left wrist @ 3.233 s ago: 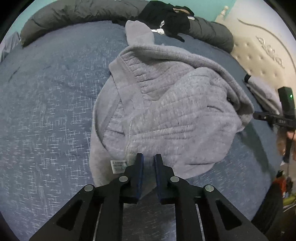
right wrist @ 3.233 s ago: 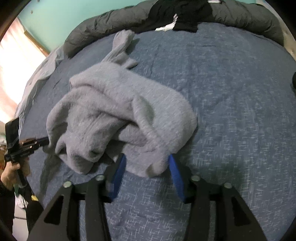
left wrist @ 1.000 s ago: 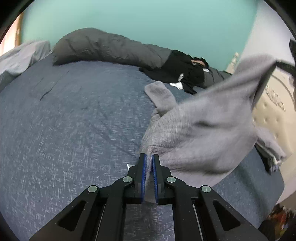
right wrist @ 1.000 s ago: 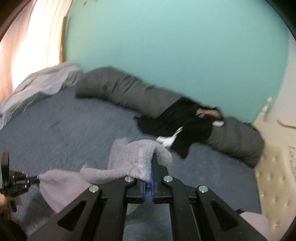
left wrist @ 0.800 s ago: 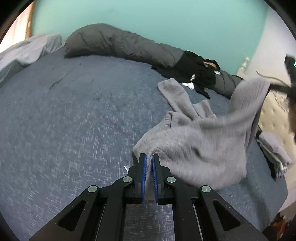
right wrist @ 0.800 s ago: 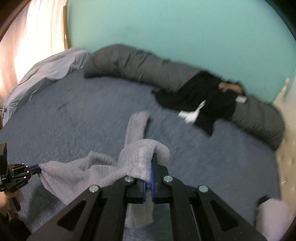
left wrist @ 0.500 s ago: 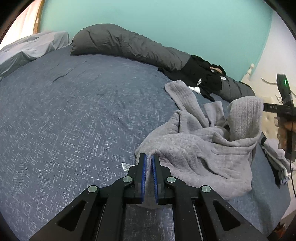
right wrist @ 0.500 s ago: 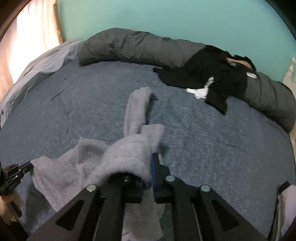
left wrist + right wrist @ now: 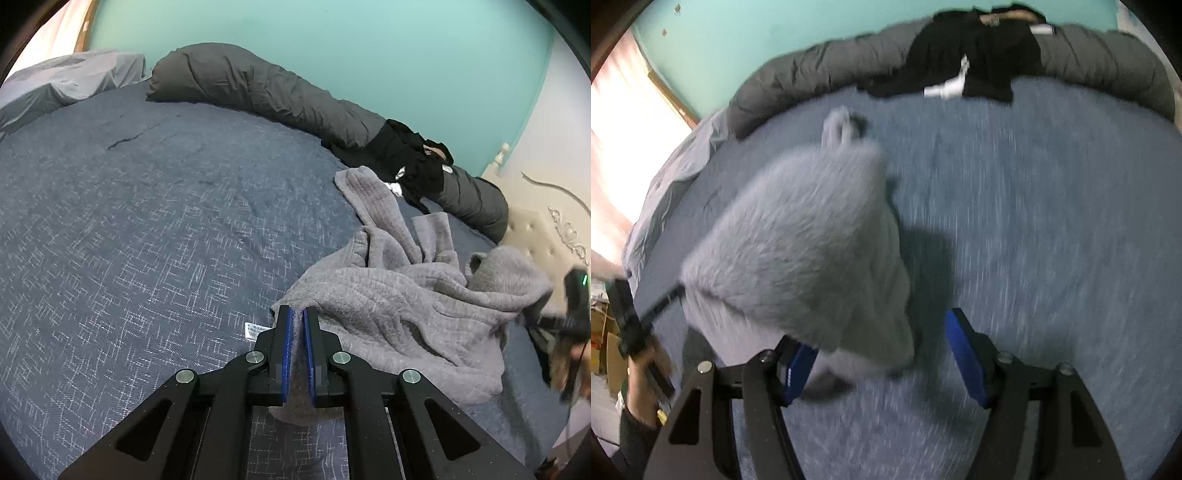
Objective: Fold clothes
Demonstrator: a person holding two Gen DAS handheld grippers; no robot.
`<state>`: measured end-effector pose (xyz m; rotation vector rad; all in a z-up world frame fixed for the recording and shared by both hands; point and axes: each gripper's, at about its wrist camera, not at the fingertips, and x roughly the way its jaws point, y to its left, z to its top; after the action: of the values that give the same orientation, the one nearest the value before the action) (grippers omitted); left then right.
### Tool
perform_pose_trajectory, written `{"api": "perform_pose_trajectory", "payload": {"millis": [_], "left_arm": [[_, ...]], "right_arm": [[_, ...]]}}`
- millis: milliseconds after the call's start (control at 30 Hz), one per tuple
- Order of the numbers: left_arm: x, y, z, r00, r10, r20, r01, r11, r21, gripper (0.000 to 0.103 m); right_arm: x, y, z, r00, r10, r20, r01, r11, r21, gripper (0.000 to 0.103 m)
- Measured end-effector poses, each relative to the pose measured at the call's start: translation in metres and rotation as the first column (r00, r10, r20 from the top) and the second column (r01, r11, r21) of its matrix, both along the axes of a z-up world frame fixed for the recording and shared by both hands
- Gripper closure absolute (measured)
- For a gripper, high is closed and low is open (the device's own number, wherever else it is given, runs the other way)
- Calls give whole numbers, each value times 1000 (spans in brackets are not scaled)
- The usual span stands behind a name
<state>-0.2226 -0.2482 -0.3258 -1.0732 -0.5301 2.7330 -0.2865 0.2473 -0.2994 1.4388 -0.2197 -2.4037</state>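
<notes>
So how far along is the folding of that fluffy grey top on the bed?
Barely begun. The grey top lies rumpled on the blue bedspread, no neat fold visible. In hand: the left tool is clamped on one edge of it. The right tool has just been opening, its pads apart and not pressing the fabric that lies between them. Left: smoothing it flat and all the folding.

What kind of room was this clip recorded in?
Most likely a bedroom: a wide bed with a blue-grey textured cover, a cream tufted headboard at its right end, and a long dark grey rolled duvet along the teal wall.
</notes>
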Motion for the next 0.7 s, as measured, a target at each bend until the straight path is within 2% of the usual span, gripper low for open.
{"api": "perform_pose_trajectory", "payload": {"millis": [133,233,333,367,433,500,600,700], "left_arm": [[1,-2,0,1000,2,1,-2,1000,8,96],[2,-1,0,1000,4,-1,-4,1000,8,96],[1,-1,1,1000,3,-2,-3,1000,8,96],[1,-1,0,1000,2,-2,-2,1000,9,96],[0,-2,0,1000,2,-1,-2,1000,12,96],[0,-3,-1,1000,3,0,-3,1000,15,96],[-1,-3,-1,1000,5,-1,-5,1000,15,96],[-1,-2,-1,1000,4,-2,-4,1000,11,96]], "right_arm": [[10,-15,-28,999,23,33,-23,1000,3,35],[12,-33,-39,998,58,20,-59,998,38,35],[7,-41,-45,999,50,-2,-50,997,59,35],[6,-40,-46,999,45,-7,-44,998,49,38],[4,-38,-43,999,40,-18,-39,998,41,69],[4,-36,-38,999,33,-32,-31,997,66,81],[5,-29,-15,996,5,-90,4,995,101,86],[-1,-16,19,985,-50,-165,71,990,126,87]]}}
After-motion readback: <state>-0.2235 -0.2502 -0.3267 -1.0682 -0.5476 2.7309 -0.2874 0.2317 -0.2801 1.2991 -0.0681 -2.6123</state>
